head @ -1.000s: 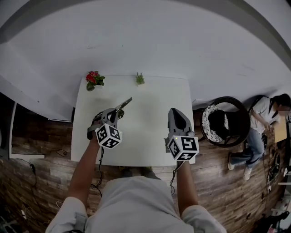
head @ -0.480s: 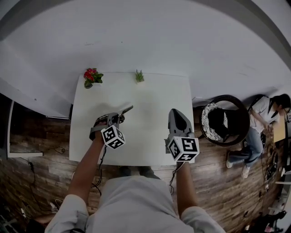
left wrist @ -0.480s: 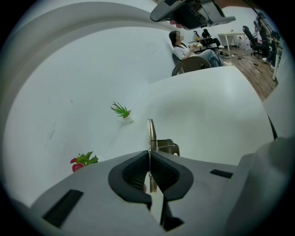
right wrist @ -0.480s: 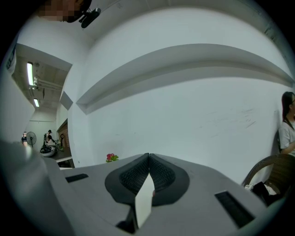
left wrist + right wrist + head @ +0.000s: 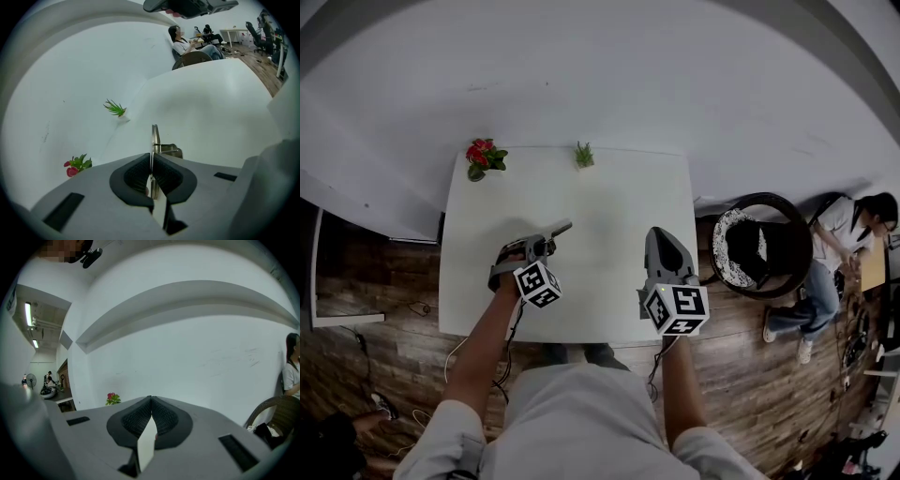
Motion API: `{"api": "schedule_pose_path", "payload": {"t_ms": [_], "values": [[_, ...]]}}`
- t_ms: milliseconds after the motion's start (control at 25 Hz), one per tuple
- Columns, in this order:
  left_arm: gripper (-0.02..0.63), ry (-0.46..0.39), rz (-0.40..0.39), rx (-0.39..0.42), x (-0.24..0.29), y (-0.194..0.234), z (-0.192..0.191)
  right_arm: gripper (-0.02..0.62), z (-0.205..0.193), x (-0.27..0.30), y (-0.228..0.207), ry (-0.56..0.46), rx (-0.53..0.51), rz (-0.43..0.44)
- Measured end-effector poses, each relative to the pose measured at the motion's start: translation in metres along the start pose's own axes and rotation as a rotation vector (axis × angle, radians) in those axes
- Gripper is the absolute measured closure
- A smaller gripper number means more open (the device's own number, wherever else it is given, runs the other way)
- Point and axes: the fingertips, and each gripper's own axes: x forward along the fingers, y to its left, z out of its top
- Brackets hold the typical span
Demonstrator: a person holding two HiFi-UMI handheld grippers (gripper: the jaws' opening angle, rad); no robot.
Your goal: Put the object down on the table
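My left gripper point(image 5: 546, 242) is over the left half of the white table point(image 5: 609, 192), shut on a thin metal object point(image 5: 560, 228) that sticks out ahead toward the table's middle. In the left gripper view the metal object point(image 5: 153, 137) shows edge-on between the dark pads point(image 5: 137, 174), with a small metal block on its right side, low over the tabletop point(image 5: 215, 103). Whether it touches the table I cannot tell. My right gripper point(image 5: 660, 236) is over the table's right front, shut with nothing in it; its pads point(image 5: 165, 417) meet in the right gripper view.
A red-flowered plant point(image 5: 480, 157) stands at the table's far left corner and a small green plant point(image 5: 584, 155) at the middle of the far edge. A round wicker chair point(image 5: 757, 247) and a seated person point(image 5: 851, 246) are to the right. A white wall lies behind.
My left gripper has moved a little toward the table's near edge with the metal object still in it. The right gripper has hardly moved.
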Motion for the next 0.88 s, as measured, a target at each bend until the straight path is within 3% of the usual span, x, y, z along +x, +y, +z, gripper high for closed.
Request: {"api": "schedule_pose_path", "payload": {"t_ms": [880], "values": [[0.558, 0.04, -0.057, -0.017, 0.005, -0.034, 0.004, 0.586, -0.007, -0.008, -0.01, 0.007, 0.017, -0.006]]}}
